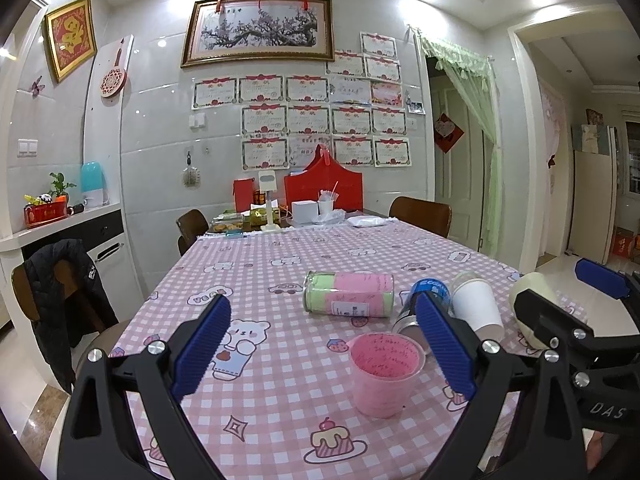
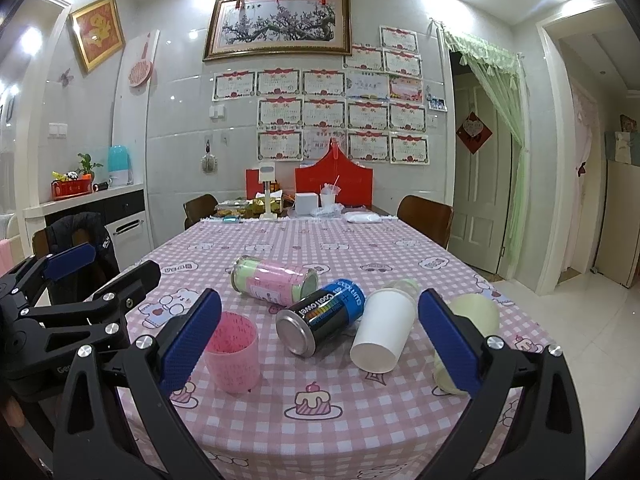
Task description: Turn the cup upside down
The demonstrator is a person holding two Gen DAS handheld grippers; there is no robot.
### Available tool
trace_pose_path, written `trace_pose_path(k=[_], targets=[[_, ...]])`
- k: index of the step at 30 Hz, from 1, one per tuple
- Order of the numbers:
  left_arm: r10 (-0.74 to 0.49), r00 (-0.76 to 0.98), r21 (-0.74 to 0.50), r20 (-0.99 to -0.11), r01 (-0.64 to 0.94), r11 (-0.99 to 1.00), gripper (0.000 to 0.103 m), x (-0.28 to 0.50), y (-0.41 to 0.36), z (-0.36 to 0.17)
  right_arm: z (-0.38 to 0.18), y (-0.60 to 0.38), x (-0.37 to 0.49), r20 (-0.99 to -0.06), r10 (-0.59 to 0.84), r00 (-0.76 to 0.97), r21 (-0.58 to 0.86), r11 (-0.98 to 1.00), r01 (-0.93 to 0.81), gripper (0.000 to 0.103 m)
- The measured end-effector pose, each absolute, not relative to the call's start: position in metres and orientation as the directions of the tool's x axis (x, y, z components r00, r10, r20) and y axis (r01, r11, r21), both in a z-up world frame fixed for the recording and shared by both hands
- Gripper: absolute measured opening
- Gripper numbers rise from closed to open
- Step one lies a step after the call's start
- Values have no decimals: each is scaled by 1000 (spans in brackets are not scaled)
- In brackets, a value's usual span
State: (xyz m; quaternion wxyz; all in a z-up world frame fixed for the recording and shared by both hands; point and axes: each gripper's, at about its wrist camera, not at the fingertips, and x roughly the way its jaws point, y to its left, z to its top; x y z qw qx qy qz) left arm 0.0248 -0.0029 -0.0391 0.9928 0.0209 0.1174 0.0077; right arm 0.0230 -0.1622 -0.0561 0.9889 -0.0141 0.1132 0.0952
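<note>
A pink translucent cup (image 1: pixel 386 372) stands upright, mouth up, on the pink checked tablecloth (image 1: pixel 280 256) near the front edge; it also shows in the right wrist view (image 2: pixel 234 354). My left gripper (image 1: pixel 324 344) is open and empty, hovering just short of the cup, which sits toward its right finger. My right gripper (image 2: pixel 320 344) is open and empty, with the cup by its left finger. Each gripper shows at the side of the other's view: the right gripper (image 1: pixel 560 300) and the left gripper (image 2: pixel 104 264).
Lying on their sides behind the cup: a pink-green tin (image 2: pixel 276 282), a black-blue can (image 2: pixel 322 316), a white paper cup (image 2: pixel 384 330) and a pale green cup (image 2: pixel 472 320). Boxes and food crowd the table's far end (image 2: pixel 304 204). Chairs stand around; one holds a black jacket (image 1: pixel 68 280).
</note>
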Motion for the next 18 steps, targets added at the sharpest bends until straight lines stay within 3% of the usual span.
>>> trace_pose_path(k=[18], targets=[[36,951,42,-306,-24,999,92,51,6,-63,-70,-152,49,-286,176,942,-14,982,-188,95]])
